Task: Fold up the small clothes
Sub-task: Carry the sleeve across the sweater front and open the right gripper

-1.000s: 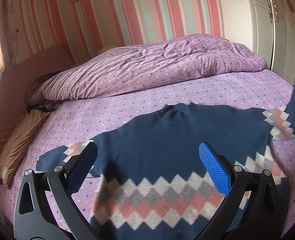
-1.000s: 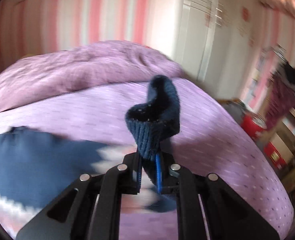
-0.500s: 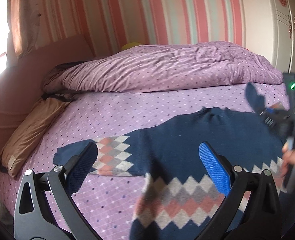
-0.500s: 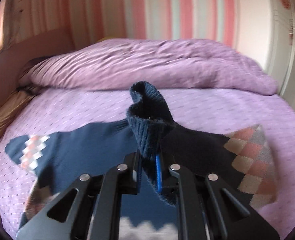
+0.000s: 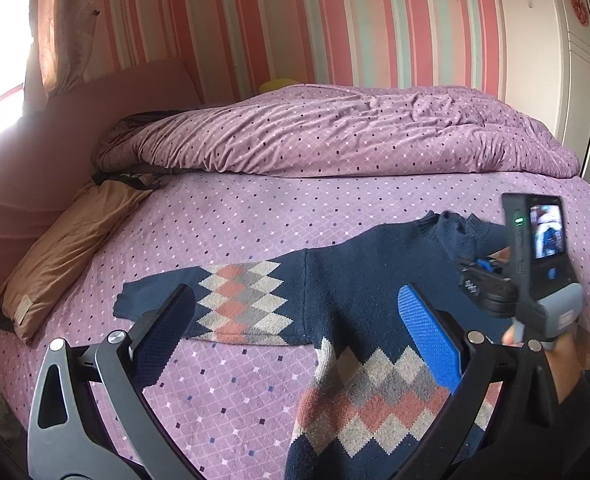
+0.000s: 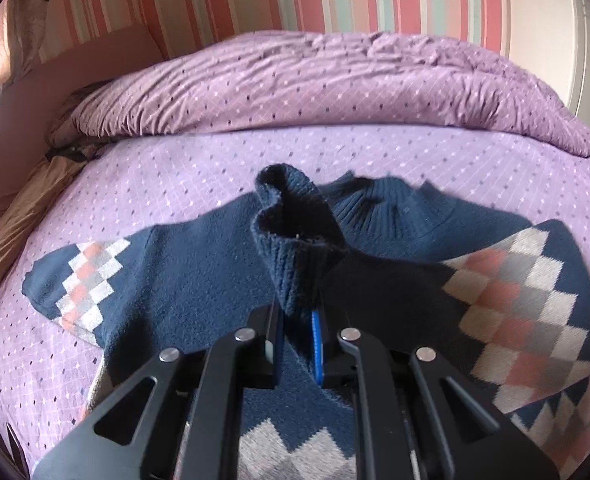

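Left gripper [image 5: 301, 338] fingers [image 5: 427, 340] spread wide above the navy sweater [image 5: 359, 280] lying on the purple bed [image 5: 255, 232].

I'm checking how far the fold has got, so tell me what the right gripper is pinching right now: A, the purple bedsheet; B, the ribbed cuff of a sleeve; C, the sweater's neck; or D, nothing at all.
B: the right gripper is shut on the ribbed cuff of a sleeve, lifted over the sweater, while the neck lies flat on the bedsheet.
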Demonstrator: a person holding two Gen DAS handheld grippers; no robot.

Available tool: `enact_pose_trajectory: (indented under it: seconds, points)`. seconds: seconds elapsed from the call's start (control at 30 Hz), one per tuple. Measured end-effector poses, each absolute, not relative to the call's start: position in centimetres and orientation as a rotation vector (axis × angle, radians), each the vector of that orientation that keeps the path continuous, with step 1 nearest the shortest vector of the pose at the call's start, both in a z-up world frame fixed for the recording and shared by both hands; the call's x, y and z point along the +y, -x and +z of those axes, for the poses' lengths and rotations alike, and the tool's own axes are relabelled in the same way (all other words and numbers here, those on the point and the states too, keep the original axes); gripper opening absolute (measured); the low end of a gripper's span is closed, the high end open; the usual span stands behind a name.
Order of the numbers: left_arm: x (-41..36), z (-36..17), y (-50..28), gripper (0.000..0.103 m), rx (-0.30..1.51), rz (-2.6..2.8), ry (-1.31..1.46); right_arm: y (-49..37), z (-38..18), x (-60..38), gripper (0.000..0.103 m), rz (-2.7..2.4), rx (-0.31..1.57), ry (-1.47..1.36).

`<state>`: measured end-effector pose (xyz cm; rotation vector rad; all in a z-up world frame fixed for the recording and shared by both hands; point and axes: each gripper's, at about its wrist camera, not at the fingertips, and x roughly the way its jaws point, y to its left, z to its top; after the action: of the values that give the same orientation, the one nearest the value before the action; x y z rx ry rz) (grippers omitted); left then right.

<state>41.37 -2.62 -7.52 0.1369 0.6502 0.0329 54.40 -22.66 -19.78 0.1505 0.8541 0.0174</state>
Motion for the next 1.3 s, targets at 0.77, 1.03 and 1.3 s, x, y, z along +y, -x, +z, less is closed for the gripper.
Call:
enact_pose_trajectory:
  seconds: [0.77, 1.03, 1.3]
  points:
    - [-2.2, -7.1, -40.8, 0.1, 0.65, 0.069, -0.163, -55.4, -24.0, -18.6, 0.038, 0.106, 0.91, -0.214]
    - [-2.2, -6.9, -40.5, 0.1, 0.642, 0.062, -0.158, -52.4, -21.3, -23.5, 0.049, 0.054, 0.825, -0.167]
    - [-2.7, -7.4, -40.4, 0.1, 0.651, 0.045, -0.165, -53.8, -24.6, -23.5, 0.021, 0.068, 0.923, -0.203]
